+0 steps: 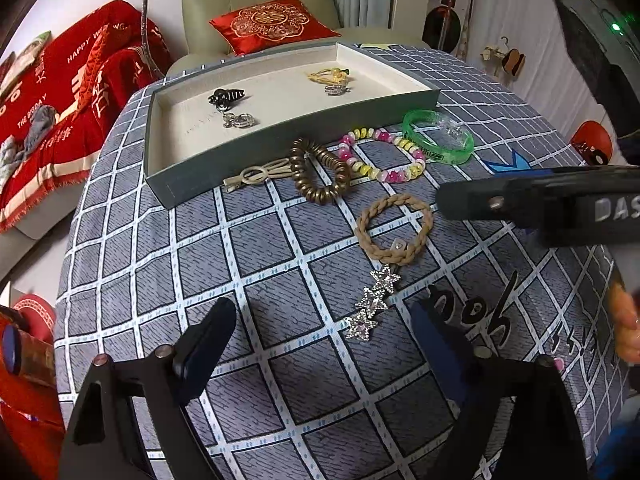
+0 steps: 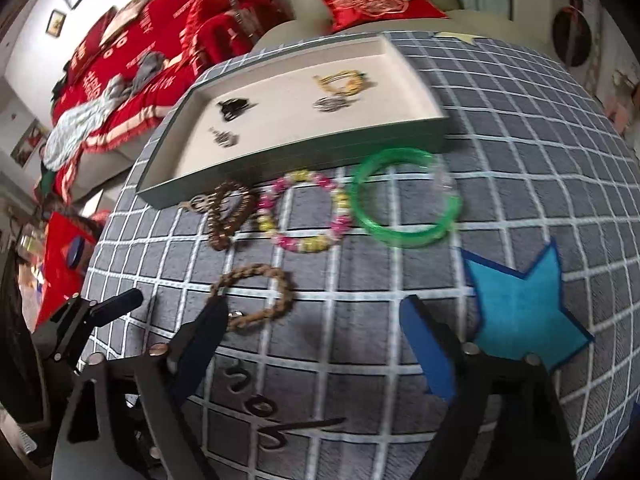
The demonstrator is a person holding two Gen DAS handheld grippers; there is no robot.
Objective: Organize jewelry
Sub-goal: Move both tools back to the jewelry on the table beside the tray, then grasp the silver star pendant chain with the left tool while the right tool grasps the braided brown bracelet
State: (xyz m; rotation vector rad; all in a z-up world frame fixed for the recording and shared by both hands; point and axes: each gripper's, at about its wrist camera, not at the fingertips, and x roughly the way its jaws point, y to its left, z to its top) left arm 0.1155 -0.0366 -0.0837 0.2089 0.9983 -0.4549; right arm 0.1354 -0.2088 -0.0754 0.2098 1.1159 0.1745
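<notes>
My left gripper (image 1: 320, 320) is open low over the checked cloth. A sparkly star hair clip (image 1: 372, 304) lies between its fingers, untouched. Just beyond lies a tan braided ring (image 1: 394, 228), with one of the right gripper's fingers (image 1: 480, 200) beside it. My right gripper (image 2: 314, 312) is open too, and the braided ring (image 2: 276, 280) lies by its left finger. Further back lie a bronze spiral hair tie (image 1: 316, 172), a pink and yellow bead bracelet (image 1: 384, 156) and a green bangle (image 1: 438, 136). The grey tray (image 1: 280, 140) holds several clips.
A beige hair clip (image 1: 256, 174) leans on the tray's front wall. A blue star patch (image 2: 524, 308) marks the cloth at the right. Behind the table stand an armchair with a red cushion (image 1: 272, 24) and a sofa under a red throw (image 1: 60, 92).
</notes>
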